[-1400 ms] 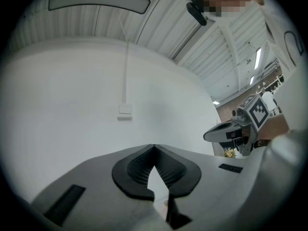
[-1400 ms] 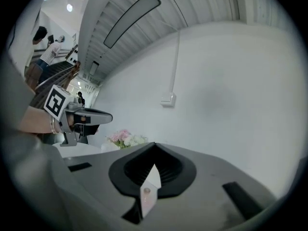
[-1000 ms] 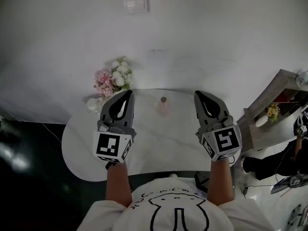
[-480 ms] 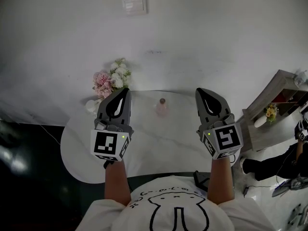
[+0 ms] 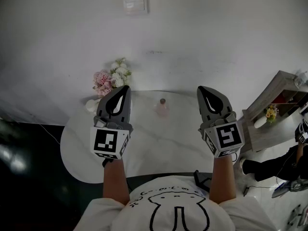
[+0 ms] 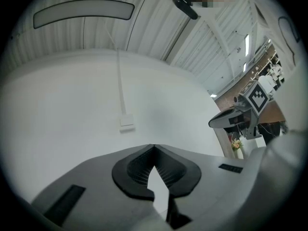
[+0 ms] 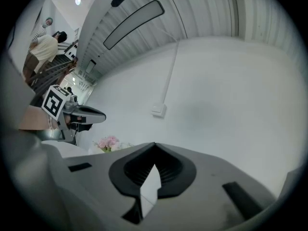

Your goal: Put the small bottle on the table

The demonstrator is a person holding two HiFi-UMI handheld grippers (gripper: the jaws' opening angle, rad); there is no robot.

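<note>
A small pinkish bottle (image 5: 162, 108) with a dark cap stands upright on the round white table (image 5: 154, 143), near its far edge. My left gripper (image 5: 126, 87) is raised over the table's left part, to the left of the bottle, shut and empty. My right gripper (image 5: 201, 88) hovers to the bottle's right, also shut with nothing in it. In the left gripper view the jaws (image 6: 153, 147) meet at their tips and point at the white wall. The right gripper view shows its jaws (image 7: 155, 144) closed the same way.
A bunch of pink and white flowers (image 5: 112, 78) stands at the table's far left by the wall. A wall switch (image 5: 134, 4) is high on the white wall. A grey shelf unit (image 5: 274, 110) with small yellow flowers stands to the right. Another person (image 5: 288, 162) sits at the lower right.
Both grippers have risen slightly and shifted a little toward the wall. The bottle has stayed in place on the table.
</note>
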